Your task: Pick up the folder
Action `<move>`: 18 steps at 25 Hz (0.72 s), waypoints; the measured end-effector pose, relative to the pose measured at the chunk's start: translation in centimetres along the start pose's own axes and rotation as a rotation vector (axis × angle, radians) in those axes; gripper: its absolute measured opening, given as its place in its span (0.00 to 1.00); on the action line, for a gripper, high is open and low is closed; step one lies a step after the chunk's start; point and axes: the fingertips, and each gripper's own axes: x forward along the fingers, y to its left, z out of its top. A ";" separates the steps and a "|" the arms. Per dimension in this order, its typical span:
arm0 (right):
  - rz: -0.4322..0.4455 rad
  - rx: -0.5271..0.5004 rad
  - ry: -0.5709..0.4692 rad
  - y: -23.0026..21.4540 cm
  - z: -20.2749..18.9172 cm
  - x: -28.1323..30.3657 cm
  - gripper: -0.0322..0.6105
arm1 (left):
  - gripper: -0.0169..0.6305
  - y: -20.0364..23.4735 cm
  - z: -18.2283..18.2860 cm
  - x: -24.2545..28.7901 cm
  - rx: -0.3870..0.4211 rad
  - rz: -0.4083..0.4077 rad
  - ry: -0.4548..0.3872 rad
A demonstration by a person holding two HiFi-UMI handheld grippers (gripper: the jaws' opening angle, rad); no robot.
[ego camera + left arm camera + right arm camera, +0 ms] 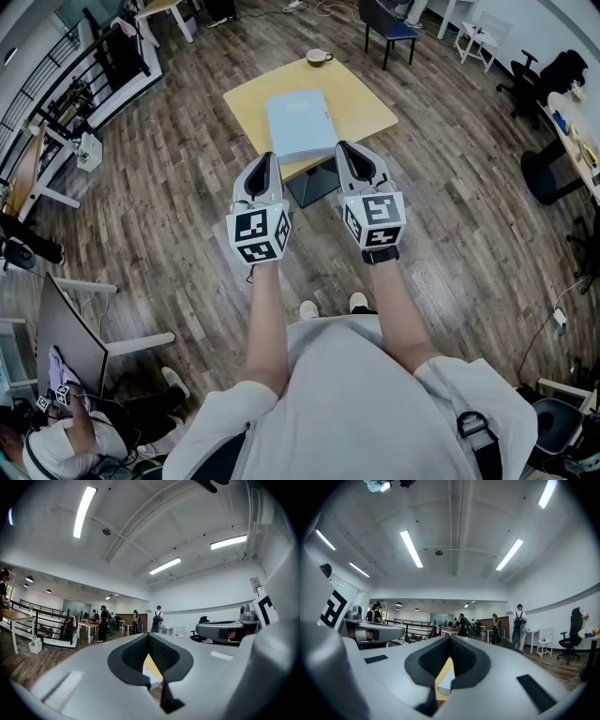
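A pale blue folder (300,124) lies flat on a small yellow table (366,103), reaching to the table's near edge. My left gripper (267,161) hovers at the folder's near left corner, jaws shut and empty. The right gripper (349,152) hangs beside the folder's near right corner, also shut on nothing. Both point level towards the table. In the left gripper view a sliver of the folder (153,680) and table (153,666) shows below the closed left gripper (148,637). Under the closed right gripper (450,639) in the right gripper view, the folder (446,682) peeks out likewise.
A cup (318,57) stands at the table's far corner. The table's dark base (316,183) juts out below its near edge. A dark chair (388,28) stands behind the table, an office chair (534,80) at the right, desks and a railing (84,80) at the left. Several people stand far off (103,623).
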 end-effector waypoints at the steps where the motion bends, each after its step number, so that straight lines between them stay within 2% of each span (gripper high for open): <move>1: -0.003 -0.002 -0.001 0.0 0.0 0.3 0.07 | 0.04 0.3 0.0 0.2 -0.003 -0.003 0.000; 12: -0.077 0.001 0.012 -1.3 -0.1 1.0 0.07 | 0.04 0.5 -0.2 1.5 -0.008 -0.051 0.002; 18: -0.088 0.038 -0.037 -0.5 0.3 2.1 0.07 | 0.04 2.5 0.1 0.7 -0.004 -0.045 -0.017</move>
